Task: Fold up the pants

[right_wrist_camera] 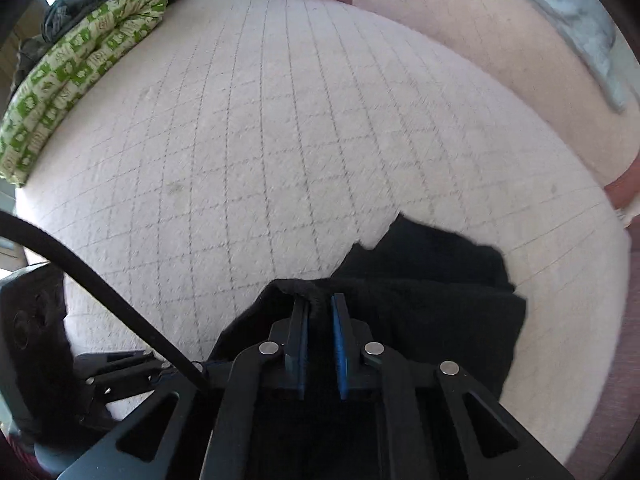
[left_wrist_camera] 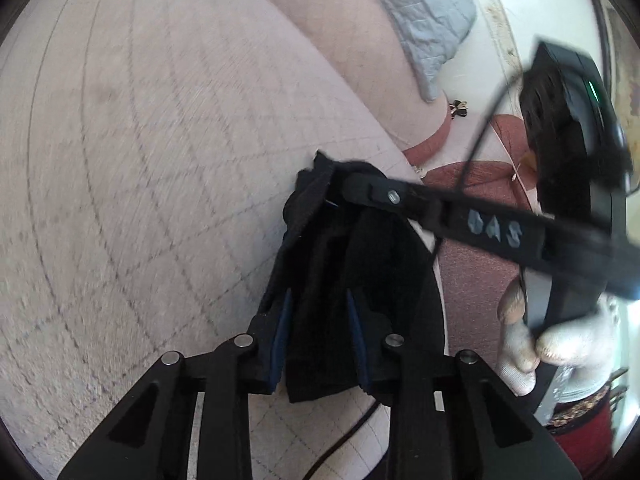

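The black pants (left_wrist_camera: 320,240) are bunched and lifted above a pale quilted bed cover (left_wrist_camera: 140,160). My left gripper (left_wrist_camera: 318,300) is shut on a thick fold of the pants, with the cloth between its blue pads. The right gripper reaches in from the right in the left wrist view (left_wrist_camera: 344,188) and grips the pants' upper edge. In the right wrist view my right gripper (right_wrist_camera: 320,304) is shut on a black hem of the pants (right_wrist_camera: 432,292), which hang down to the right over the bed cover (right_wrist_camera: 280,120). The left gripper's body (right_wrist_camera: 120,372) shows at lower left.
A green-patterned folded quilt (right_wrist_camera: 76,68) lies at the bed's far left edge. A grey quilted blanket (left_wrist_camera: 424,20) lies on a second pale mattress beyond. A maroon rug (left_wrist_camera: 480,248) covers the floor at right. A black cable (right_wrist_camera: 100,288) crosses the lower left.
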`<state>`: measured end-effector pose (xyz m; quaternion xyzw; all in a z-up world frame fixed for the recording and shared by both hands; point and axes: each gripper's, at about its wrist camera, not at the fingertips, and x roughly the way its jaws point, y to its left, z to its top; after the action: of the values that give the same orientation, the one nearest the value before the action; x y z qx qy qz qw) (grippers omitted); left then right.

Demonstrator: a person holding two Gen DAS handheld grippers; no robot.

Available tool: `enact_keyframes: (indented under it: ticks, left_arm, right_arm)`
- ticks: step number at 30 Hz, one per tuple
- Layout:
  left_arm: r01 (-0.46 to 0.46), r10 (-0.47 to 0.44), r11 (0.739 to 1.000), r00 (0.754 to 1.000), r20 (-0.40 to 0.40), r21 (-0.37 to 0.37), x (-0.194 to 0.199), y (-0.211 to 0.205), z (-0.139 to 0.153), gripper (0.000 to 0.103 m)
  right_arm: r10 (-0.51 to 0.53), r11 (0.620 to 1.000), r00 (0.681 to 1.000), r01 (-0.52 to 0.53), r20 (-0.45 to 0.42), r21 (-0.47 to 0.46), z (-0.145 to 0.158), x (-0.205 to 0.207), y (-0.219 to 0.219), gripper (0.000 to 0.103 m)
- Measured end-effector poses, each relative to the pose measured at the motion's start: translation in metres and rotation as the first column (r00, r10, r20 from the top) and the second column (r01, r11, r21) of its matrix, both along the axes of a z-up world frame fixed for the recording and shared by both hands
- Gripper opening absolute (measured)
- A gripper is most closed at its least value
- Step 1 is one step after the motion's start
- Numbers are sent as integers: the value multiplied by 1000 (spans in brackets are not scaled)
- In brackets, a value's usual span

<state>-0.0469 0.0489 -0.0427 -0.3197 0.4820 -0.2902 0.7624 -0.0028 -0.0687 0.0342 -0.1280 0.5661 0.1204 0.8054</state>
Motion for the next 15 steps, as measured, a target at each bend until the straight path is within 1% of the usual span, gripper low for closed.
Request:
enact_keyframes:
  ticks: [3, 5, 7, 8, 10, 12, 13, 15]
  left_arm:
    - [-5, 4, 1000, 1000, 27, 29, -1, -4, 5, 27]
    - [-12, 12, 999, 1000, 13, 35, -2, -5, 4, 27]
    - [-21, 22, 999, 999, -34, 31, 0, -5, -3, 27]
    - [-23, 24, 1000, 998, -53, 18, -1, -3, -7, 27]
    - [-31, 30, 999, 996, -82, -19, -4, 5, -12, 27]
    - [-49, 47, 998, 996, -76, -25, -6, 13, -8, 27]
    - [-62, 59, 998, 996, -66, -30, -8, 17, -4, 27]
    - [-84, 82, 995, 996, -34, -51, -12, 26, 5, 27]
  right_arm:
    - [-26, 999, 1000, 26, 11, 26, 8, 9, 5, 11]
    - [-49, 997, 999, 49, -7, 55, 5, 16, 10, 11]
    - [-78, 990, 995, 85, -66, 116, -5, 25, 13, 21]
    - [-85, 976, 991, 104, -107, 190, -8, 28, 12, 23]
    - [-116, 950, 985, 148, -128, 274, -6, 30, 6, 25]
    - [-141, 924, 984, 171, -112, 343, 5, 27, -5, 33]
    - [-152, 912, 984, 176, -92, 370, 13, 23, -12, 35]
    - [-195, 889, 980, 188, -27, 417, 34, 8, -35, 41]
